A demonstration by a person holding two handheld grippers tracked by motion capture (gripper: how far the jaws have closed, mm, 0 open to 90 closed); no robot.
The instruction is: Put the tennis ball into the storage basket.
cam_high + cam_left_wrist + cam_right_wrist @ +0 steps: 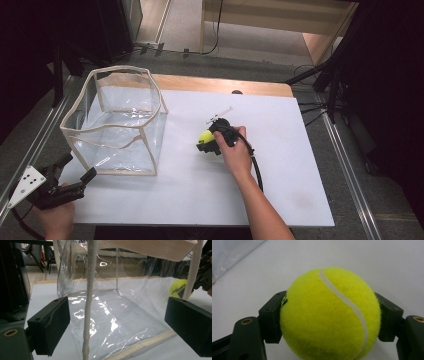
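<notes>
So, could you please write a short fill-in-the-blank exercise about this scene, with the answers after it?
1. The right gripper is shut on a yellow tennis ____.
2. The jaws of the left gripper stand ____.
3. The clear bag has a ____ top, so things can go in.
4. The bag stands on a ____ board.

Answers: ball; open; open; white

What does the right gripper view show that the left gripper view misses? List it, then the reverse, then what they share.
Right gripper view alone: the right gripper shut on the tennis ball, its white seam plain. Left gripper view alone: the left gripper open, its jaws wide apart before the clear bag with cream trim, standing open-topped. Both: the ball, seen through the bag in the left gripper view, and the white table.
</notes>
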